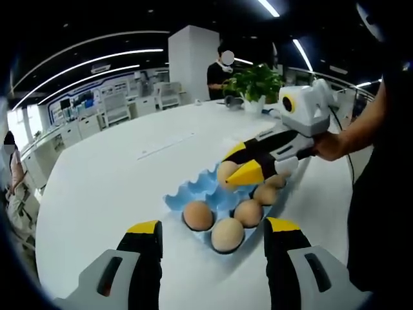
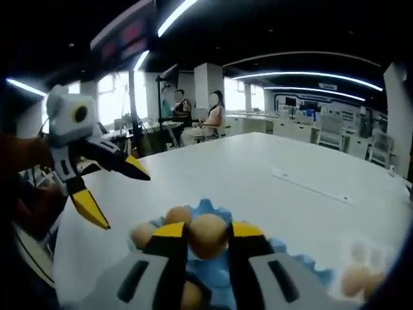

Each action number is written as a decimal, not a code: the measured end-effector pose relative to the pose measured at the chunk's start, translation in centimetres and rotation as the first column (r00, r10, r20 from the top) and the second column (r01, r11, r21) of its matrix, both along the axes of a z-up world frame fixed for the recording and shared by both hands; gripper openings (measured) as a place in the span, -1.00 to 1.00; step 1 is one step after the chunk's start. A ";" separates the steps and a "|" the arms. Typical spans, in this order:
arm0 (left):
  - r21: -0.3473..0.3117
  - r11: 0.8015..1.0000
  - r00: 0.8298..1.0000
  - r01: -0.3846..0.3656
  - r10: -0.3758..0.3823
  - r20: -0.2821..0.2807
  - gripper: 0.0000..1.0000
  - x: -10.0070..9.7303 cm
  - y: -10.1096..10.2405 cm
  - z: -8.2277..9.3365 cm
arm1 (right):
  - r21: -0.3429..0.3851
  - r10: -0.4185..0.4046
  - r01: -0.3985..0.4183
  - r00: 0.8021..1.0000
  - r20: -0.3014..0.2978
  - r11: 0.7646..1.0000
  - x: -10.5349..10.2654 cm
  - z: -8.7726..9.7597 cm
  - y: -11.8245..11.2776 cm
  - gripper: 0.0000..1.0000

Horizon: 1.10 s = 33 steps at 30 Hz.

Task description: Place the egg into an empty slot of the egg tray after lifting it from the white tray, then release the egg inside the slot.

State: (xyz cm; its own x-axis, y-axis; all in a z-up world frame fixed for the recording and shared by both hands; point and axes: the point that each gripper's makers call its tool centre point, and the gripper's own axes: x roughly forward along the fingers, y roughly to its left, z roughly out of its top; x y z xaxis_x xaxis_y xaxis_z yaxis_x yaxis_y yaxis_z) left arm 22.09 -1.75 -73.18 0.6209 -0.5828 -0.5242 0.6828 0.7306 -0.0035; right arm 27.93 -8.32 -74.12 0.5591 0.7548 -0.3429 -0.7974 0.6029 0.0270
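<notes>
Right gripper pinching the egg between its fingers, hovering over the blue egg tray around 12 o'clock. Left gripper spread wide, holding nothing. Fragile and smooth (probably slippery), so best gripped gently across the middle.

Bright ceiling strip lights, dim ceiling, fisheye-bent edges, blurred foreground.

The egg tray looks like smooth blue plastic. The eggs are matt brown-shelled — the table is smooth, white, faintly glossy.
</notes>
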 end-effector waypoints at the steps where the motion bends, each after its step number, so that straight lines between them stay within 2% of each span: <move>1: 0.001 1.000 1.000 0.001 -0.001 -0.001 0.28 0.0 0.0 0.0 | -0.004 0.008 -0.008 1.000 0.001 1.000 -0.1 -0.1 0.3 -0.53; 14: -0.001 1.000 1.000 -0.008 0.008 -0.003 0.28 0.0 0.4 -0.2 | -0.016 0.024 -0.025 0.999 -0.049 1.000 0.2 -1.8 1.5 -0.53; 19: -0.003 1.000 1.000 -0.008 0.008 -0.002 0.27 0.0 0.4 -0.2 | 0.006 0.006 -0.005 0.994 -0.109 1.000 0.3 -2.2 1.4 -0.52; 21: -0.005 1.000 1.000 -0.009 0.009 -0.002 0.27 0.1 0.4 -0.2 | 0.014 -0.002 0.004 0.988 -0.153 1.000 0.2 -2.6 1.4 -0.52; 23: -0.002 1.000 1.000 -0.008 0.008 -0.001 0.27 0.1 0.4 -0.2 | 0.015 -0.004 0.006 0.986 -0.166 1.000 0.3 -2.9 1.4 -0.52; 28: -0.002 1.000 1.000 -0.007 0.007 -0.003 0.27 0.1 0.5 -0.2 | 0.015 0.007 -0.005 0.987 -0.158 1.000 0.3 -2.7 1.5 -0.51; 33: 0.000 1.000 1.000 -0.005 0.005 -0.001 0.27 0.2 0.4 -0.1 | -0.028 0.036 -0.040 0.991 -0.126 0.999 0.2 -2.8 1.8 -0.51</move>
